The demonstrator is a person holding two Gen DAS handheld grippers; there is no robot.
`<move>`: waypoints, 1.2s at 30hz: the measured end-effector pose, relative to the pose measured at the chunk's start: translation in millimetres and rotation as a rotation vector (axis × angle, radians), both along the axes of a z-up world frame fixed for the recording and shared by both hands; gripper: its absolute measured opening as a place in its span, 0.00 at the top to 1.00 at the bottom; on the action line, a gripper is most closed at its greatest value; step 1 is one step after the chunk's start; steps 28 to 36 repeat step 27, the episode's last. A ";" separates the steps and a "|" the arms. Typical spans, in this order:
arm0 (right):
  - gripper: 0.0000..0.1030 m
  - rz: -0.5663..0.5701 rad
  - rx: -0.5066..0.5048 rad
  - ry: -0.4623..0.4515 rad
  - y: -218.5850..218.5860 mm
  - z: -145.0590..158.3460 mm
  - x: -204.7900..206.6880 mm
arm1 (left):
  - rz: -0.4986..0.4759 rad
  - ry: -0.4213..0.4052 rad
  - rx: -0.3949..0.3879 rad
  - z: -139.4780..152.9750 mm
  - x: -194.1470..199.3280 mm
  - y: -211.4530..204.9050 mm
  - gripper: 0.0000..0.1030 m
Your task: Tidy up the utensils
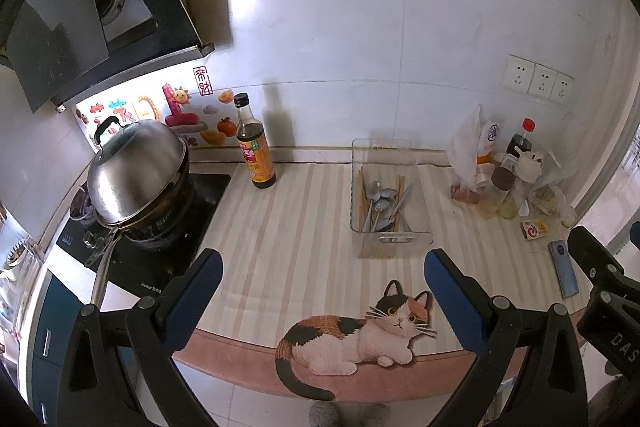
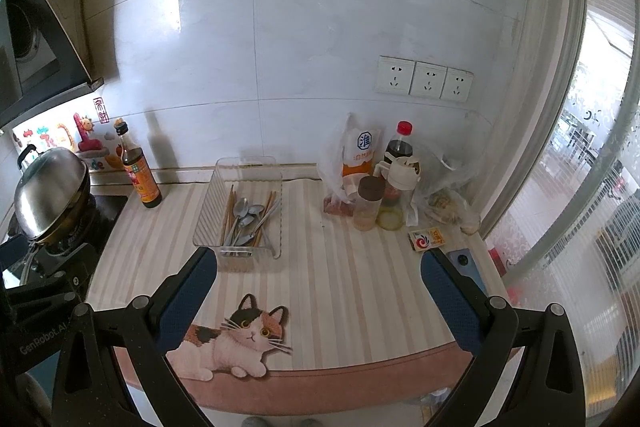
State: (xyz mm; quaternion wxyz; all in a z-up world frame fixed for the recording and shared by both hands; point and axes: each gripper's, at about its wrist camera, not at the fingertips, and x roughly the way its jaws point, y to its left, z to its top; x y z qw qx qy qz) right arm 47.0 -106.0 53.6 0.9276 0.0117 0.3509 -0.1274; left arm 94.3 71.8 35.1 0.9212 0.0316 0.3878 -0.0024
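A clear plastic bin (image 1: pixel 400 238) stands on the striped counter mat (image 1: pixel 304 227), also in the right wrist view (image 2: pixel 208 219). It holds several metal spoons (image 1: pixel 380 205) (image 2: pixel 245 213) and wooden chopsticks (image 1: pixel 361 195) (image 2: pixel 229 207). My left gripper (image 1: pixel 323 269) is open and empty, above the mat's near edge, in front of the bin. My right gripper (image 2: pixel 319 269) is open and empty, to the right of the bin and nearer than it. The right gripper's body shows at the right edge of the left wrist view.
A soy sauce bottle (image 1: pixel 254 147) stands left of the bin. A lidded wok (image 1: pixel 138 179) sits on the stove at left. Bottles, jars and bags (image 2: pixel 384 187) crowd the back right corner, with a small box (image 2: pixel 426 239) and a blue phone (image 1: pixel 564 269) nearby.
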 end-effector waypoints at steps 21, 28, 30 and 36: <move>0.00 -0.002 0.004 -0.004 -0.1 0.4 1.8 | -0.009 -0.008 0.005 3.6 0.1 1.7 0.00; 0.00 -0.003 0.005 -0.004 -0.3 0.4 1.4 | -0.013 -0.012 0.001 5.6 -1.0 1.3 0.00; 0.00 -0.003 0.005 -0.004 -0.3 0.4 1.4 | -0.013 -0.012 0.001 5.6 -1.0 1.3 0.00; 0.00 -0.003 0.005 -0.004 -0.3 0.4 1.4 | -0.013 -0.012 0.001 5.6 -1.0 1.3 0.00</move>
